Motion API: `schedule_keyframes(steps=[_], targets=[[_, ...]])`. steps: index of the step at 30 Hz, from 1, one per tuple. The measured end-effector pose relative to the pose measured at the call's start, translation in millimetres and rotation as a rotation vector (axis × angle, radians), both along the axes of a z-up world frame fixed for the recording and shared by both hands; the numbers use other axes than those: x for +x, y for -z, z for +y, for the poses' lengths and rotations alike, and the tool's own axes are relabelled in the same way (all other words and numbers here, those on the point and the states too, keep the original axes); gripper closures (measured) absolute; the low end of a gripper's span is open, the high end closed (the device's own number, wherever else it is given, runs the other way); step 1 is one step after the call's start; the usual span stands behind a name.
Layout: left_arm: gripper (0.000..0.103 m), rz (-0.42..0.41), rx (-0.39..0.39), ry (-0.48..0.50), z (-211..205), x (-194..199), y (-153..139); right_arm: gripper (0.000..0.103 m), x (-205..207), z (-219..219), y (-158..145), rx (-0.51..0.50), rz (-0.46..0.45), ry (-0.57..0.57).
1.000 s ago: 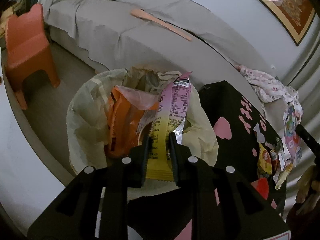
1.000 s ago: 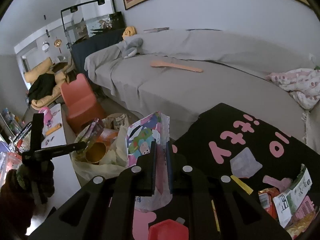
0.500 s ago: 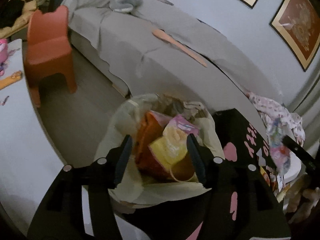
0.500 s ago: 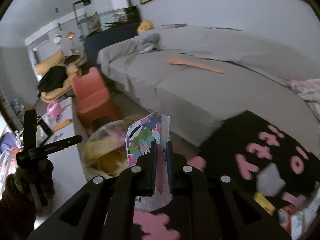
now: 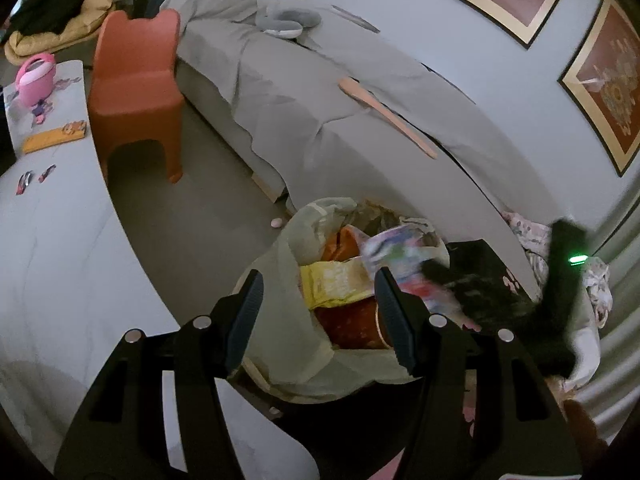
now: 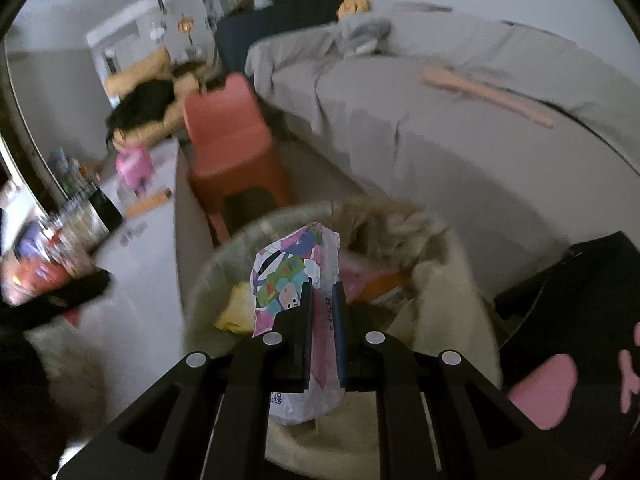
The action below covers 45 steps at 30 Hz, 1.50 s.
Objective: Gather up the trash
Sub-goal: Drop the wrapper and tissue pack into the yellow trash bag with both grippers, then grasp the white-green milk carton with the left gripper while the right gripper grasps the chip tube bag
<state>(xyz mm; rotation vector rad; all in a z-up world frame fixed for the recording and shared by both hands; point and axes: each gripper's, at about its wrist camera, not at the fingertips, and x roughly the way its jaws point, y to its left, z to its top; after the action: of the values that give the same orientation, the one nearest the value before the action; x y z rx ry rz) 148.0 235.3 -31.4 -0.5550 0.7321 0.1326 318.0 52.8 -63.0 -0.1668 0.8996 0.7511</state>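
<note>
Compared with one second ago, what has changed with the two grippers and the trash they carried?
The left gripper let go of its pink-and-yellow wrapper, which now lies in the lined trash bin; its jaws stand open and empty. The right gripper moved from beside the black table to over the bin. It stays shut on the cartoon-print wrapper. The orange chair did not move.

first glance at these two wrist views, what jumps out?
The right gripper is shut on a cartoon-print wrapper, holding it just above the lined trash bin at centre frame. The left gripper hangs open and empty over the same bin, where a yellow wrapper lies on top. Behind stand an orange child's chair and a grey-covered sofa.
</note>
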Motion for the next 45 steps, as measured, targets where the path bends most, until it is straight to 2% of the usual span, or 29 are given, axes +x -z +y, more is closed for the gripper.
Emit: schedule_keyframes(steps=[5,9,14,15,16,18,25,28,32,41,45], targets=[[0.048,0.006,0.004,-0.006,1.4,-5.8,1.6,0.092,0.7,20.8,42.2,-0.097,0.069,-0.028],[0.048,0.011,-0.001,-0.018,2.5,-6.4,2.4,0.092,-3.0,23.9,47.3,-0.111,0.096,-0.04],[0.047,-0.012,0.01,-0.027,-1.2,-6.5,-5.4,0.09,-5.3,4.1,31.6,-0.01,0.127,-0.025],[0.046,-0.02,0.016,-0.027,-3.4,-6.8,-9.1,0.084,-6.9,0.6,27.1,0.0,0.118,-0.02],[0.046,-0.025,0.02,-0.027,-3.9,-7.1,-10.4,0.07,-9.5,-5.4,19.9,0.01,0.1,-0.008],[0.045,-0.036,0.032,-0.022,-9.0,-7.2,-16.6,0.052,-15.2,-19.3,5.3,0.043,0.072,0.005],[0.044,-0.062,0.053,0.021,-33.8,-2.1,-30.5,0.05,-41.9,-85.3,-46.6,0.087,-0.039,0.096],[0.044,-0.076,0.063,0.07,-55.6,3.4,-35.1,0.05,-60.1,-125.3,-66.5,0.074,-0.113,0.174],[0.044,-0.091,0.064,0.154,-90.0,12.3,-35.6,0.05,-86.5,-180.8,-82.6,0.002,-0.202,0.313],[0.044,-0.07,0.104,0.466,-201.6,40.4,-22.1,0.05,-134.1,-324.7,-75.5,0.006,-0.15,0.57],[0.044,-0.084,0.125,0.632,-258.0,49.6,-24.1,0.05,-160.5,-377.5,-71.3,-0.037,-0.175,0.709]])
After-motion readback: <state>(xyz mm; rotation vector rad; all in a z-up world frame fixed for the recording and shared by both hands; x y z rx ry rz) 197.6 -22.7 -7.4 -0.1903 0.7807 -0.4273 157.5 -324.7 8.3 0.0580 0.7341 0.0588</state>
